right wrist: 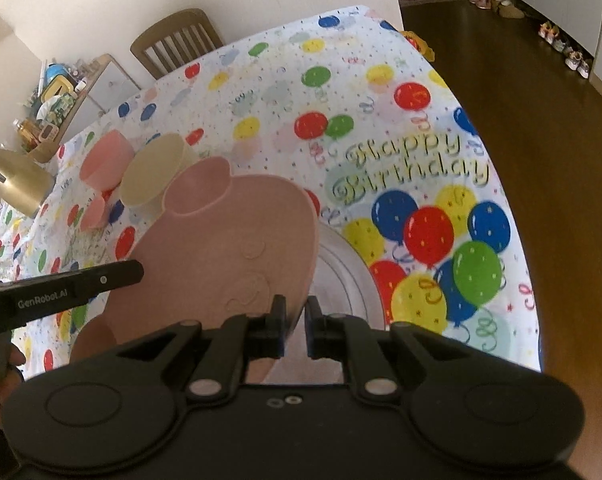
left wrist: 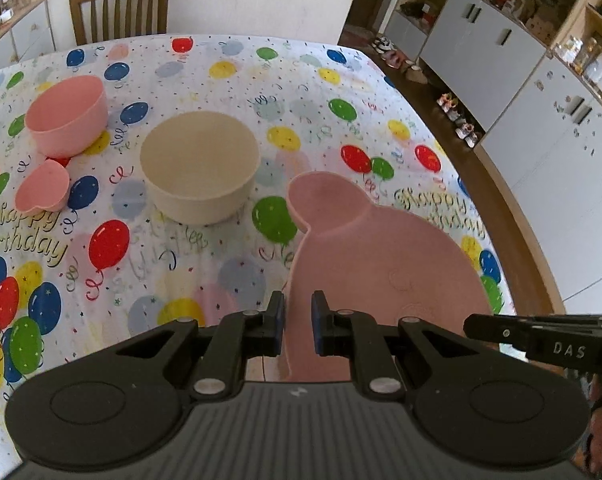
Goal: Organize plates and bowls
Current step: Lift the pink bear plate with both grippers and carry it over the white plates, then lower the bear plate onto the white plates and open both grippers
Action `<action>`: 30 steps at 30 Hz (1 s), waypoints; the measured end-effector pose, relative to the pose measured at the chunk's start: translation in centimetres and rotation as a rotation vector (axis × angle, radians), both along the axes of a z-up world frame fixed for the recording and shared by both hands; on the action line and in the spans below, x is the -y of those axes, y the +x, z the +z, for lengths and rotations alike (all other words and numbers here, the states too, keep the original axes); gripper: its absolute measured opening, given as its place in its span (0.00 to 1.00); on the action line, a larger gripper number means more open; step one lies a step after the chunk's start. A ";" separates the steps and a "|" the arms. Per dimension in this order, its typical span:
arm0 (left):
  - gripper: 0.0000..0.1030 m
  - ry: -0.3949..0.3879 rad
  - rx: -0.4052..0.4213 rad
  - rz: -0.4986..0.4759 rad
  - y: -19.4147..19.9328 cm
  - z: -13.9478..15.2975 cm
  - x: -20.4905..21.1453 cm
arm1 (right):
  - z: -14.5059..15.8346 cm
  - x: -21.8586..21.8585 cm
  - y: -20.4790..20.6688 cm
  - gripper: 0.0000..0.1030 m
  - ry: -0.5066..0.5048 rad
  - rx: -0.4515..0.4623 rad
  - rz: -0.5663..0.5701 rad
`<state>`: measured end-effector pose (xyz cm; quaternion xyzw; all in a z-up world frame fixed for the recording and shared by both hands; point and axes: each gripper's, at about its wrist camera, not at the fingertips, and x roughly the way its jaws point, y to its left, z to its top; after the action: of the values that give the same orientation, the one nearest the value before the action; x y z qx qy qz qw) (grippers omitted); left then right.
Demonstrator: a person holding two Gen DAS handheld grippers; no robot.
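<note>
A balloon-print tablecloth [left wrist: 229,256] covers the table; a wooden chair [left wrist: 119,10] stands at top of the left view. Left to right I see a pink bowl [left wrist: 67,114], a small pink scoop bowl [left wrist: 43,192], a cream bowl [left wrist: 199,166] and the pink eared plate [left wrist: 381,256] at lower right. The left gripper [left wrist: 298,320] straddles the plate's edge; whether it pinches I cannot tell. The right gripper [right wrist: 295,320] likewise straddles the plate's other edge, above a clear plate [right wrist: 343,276]. I judge the plate placement in hand: next, lower it squarely onto that clear plate.

home dining room: birthday tablecloth [left wrist: 229,60], chair [left wrist: 119,10], shoes [left wrist: 459,118]
</note>
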<state>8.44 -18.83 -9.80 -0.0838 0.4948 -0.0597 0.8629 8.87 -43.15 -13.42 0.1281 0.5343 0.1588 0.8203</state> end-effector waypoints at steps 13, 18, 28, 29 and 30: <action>0.13 -0.005 -0.026 -0.017 -0.5 -2.1 0.5 | -2.1 0.6 -1.0 0.07 -0.008 -0.012 -0.006; 0.13 0.004 -0.025 -0.027 -0.5 -2.4 0.9 | -2.7 0.9 -1.0 0.06 0.000 -0.028 -0.012; 0.13 0.022 -0.043 0.003 0.2 -2.9 -0.1 | -3.2 -0.1 -0.6 0.06 0.010 -0.041 0.005; 0.13 0.023 -0.043 0.005 0.2 -2.9 -0.2 | -3.3 -0.2 -0.6 0.07 0.011 -0.045 0.010; 0.13 0.023 -0.044 0.008 0.2 -3.0 -0.3 | -3.4 -0.4 -0.6 0.07 0.010 -0.047 0.014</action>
<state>8.68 -18.51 -12.81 -0.0768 0.5139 -0.0488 0.8530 8.27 -42.74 -16.83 0.1321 0.5534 0.1642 0.8058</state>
